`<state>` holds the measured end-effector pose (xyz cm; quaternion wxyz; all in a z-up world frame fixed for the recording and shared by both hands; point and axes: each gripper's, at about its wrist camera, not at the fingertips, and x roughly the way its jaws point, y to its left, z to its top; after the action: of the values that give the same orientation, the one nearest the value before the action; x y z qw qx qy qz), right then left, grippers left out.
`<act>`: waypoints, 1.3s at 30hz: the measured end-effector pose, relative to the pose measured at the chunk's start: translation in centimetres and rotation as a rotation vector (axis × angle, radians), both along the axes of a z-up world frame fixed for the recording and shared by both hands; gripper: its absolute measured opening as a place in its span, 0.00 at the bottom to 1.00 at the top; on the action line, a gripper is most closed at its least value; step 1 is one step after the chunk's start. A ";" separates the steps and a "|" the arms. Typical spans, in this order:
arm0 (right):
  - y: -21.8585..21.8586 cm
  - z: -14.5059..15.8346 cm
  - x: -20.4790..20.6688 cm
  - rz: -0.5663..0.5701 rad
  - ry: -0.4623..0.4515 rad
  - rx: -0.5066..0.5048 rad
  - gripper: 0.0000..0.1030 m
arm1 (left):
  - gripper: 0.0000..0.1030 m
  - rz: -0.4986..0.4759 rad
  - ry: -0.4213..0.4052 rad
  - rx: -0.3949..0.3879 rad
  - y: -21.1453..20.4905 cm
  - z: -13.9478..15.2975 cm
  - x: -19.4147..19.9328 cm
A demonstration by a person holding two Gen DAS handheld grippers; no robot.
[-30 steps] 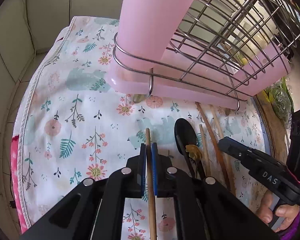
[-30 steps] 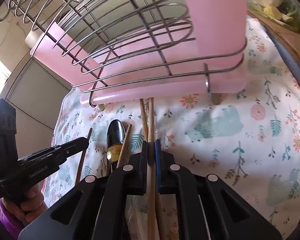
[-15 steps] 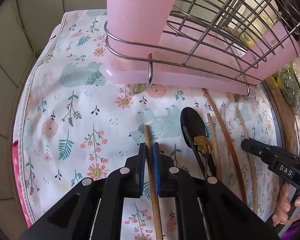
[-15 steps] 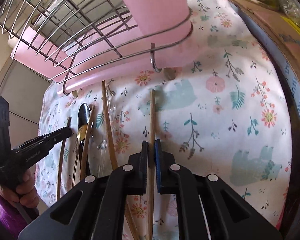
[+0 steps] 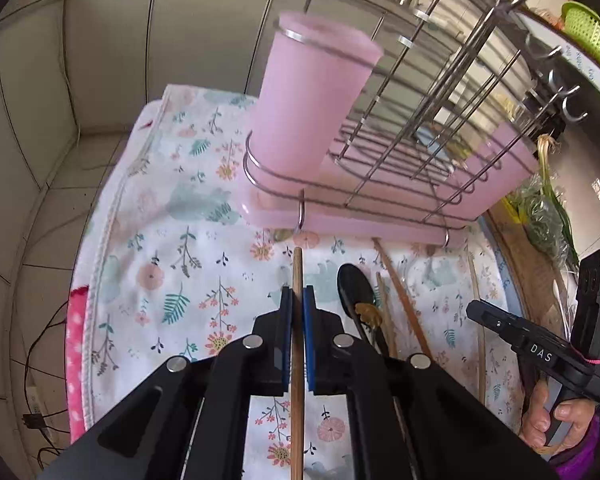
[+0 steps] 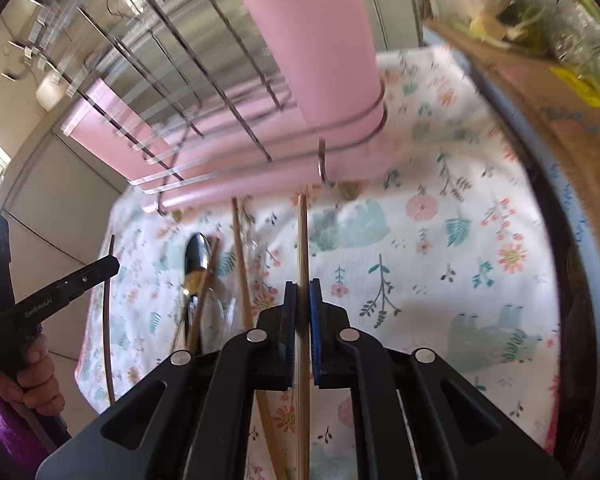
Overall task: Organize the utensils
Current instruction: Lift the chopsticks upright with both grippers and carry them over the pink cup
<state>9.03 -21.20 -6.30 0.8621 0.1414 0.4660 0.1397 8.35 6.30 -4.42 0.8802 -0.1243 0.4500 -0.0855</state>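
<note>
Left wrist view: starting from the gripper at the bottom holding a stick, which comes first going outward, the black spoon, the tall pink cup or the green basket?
From the left gripper, shut on a chopstick:
1. Black spoon, just to its right on the floral cloth.
2. Tall pink cup, ahead, upright in the wire rack's end.
3. Green basket, far upper right, beyond the rack.

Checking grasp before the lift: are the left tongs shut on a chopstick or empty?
Shut on it. The left tongs have both blue pads pressed against a wooden chopstick, whose tip sticks out toward the pink cup.
</note>
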 end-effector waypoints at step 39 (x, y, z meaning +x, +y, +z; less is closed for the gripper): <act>-4.8 26.9 4.0 -0.163 -0.726 -0.016 0.06 | 0.04 0.153 -0.727 0.061 2.5 31.5 -0.1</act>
<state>12.99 -26.05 20.58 0.9807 0.1127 0.1181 0.1079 8.24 8.76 27.07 0.9897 -0.0929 0.0997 -0.0446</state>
